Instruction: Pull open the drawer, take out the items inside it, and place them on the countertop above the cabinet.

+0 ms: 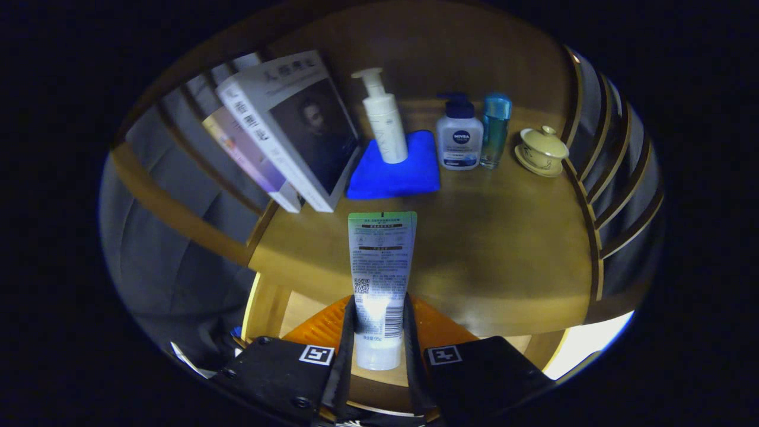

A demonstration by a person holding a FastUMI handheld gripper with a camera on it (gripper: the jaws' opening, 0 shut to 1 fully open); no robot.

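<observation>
at the bottom centre of the frame the gripper point(379, 332) is seen closed on a squeeze tube point(381, 279), both fingers pressed against its lower sides near the cap. the tube is held upright, cap end down, probably so that it can be carried clear of the drawer and laid forward. an orange item point(323, 326) is seen below and behind the fingers, judged to be inside the open drawer. beyond the tube, mid-frame, the wooden countertop point(504, 249) is largely bare, which suits a placement there. further back, a pump bottle point(384, 118) is stood on a blue cloth point(397, 172); books point(284, 136) are leaned at upper left; a second pump bottle point(459, 139), a teal bottle point(495, 127) and a lidded cup point(541, 151) are ranged at upper right.
</observation>
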